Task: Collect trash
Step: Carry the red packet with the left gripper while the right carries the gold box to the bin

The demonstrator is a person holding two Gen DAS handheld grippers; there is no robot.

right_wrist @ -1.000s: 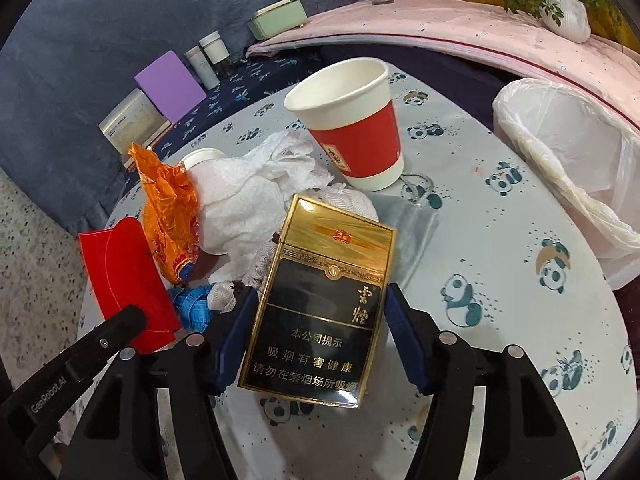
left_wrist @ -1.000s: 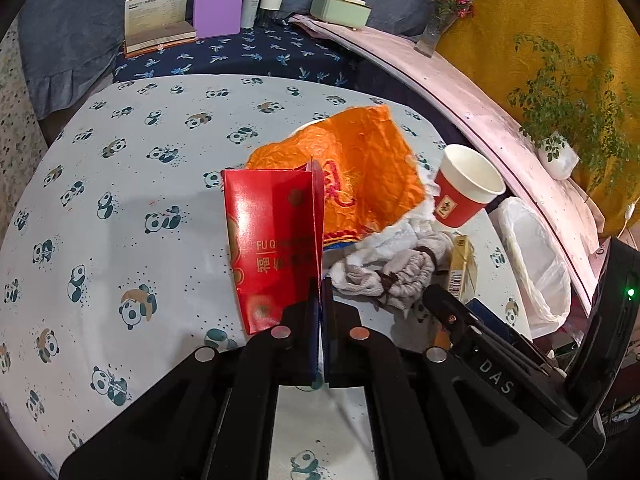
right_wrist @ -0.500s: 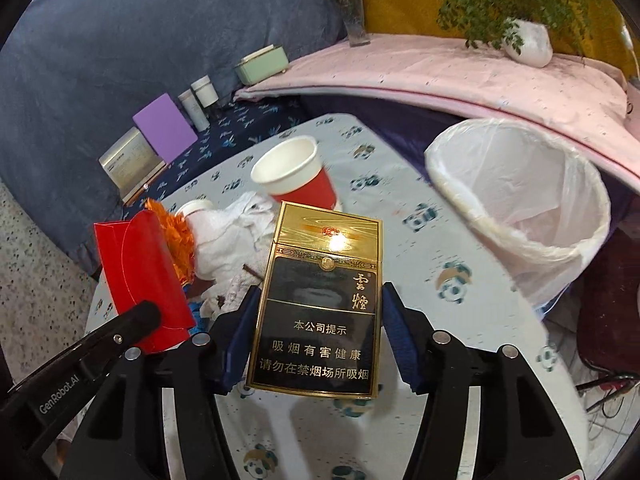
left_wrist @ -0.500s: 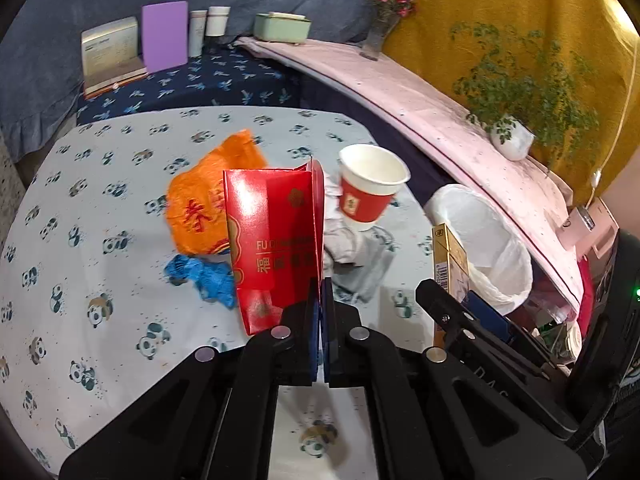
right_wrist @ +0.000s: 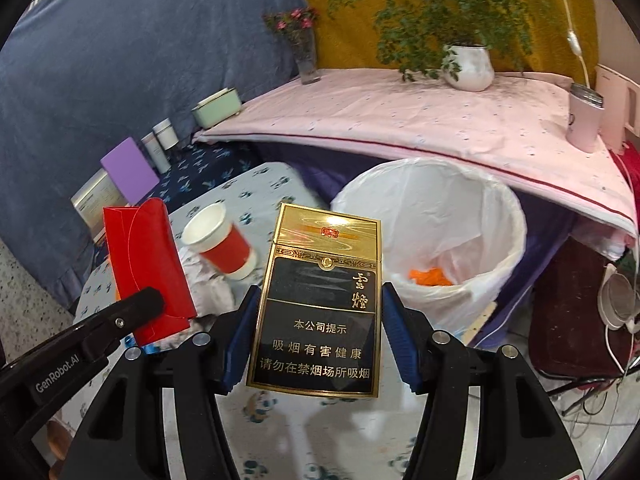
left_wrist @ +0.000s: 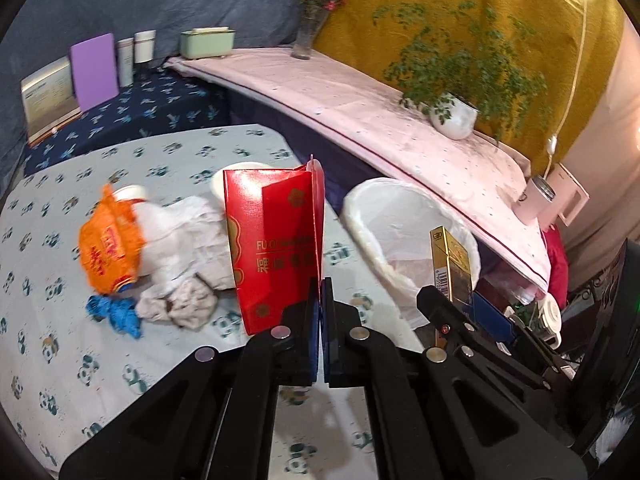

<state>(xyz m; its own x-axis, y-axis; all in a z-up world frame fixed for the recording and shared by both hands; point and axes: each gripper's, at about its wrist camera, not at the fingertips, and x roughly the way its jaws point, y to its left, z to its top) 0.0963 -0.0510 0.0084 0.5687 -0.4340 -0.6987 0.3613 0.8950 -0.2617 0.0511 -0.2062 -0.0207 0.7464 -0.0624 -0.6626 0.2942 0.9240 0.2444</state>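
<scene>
My left gripper (left_wrist: 321, 292) is shut on the lower edge of a red paper envelope (left_wrist: 276, 240), which it holds upright above the panda-print table (left_wrist: 60, 360). My right gripper (right_wrist: 319, 300) is shut on a gold and black cigarette pack (right_wrist: 324, 248), which hangs in the air just in front of the white-lined trash bin (right_wrist: 500, 216). An orange scrap (right_wrist: 430, 276) lies inside the bin. On the table are an orange wrapper (left_wrist: 108, 248), crumpled tissues (left_wrist: 188, 232), a blue scrap (left_wrist: 116, 314) and a red paper cup (right_wrist: 224, 244).
A pink-covered ledge (right_wrist: 400, 120) runs behind the bin and carries a potted plant (right_wrist: 468, 64), a flower vase (right_wrist: 306, 60) and a pink tumbler (right_wrist: 584, 120). A purple board (left_wrist: 94, 70) and boxes stand at the back. Cables lie on the floor at right.
Both grippers have risen and swung right towards the bin with their loads. The bin now fills the middle of the right wrist view, and the table trash has slid left.
</scene>
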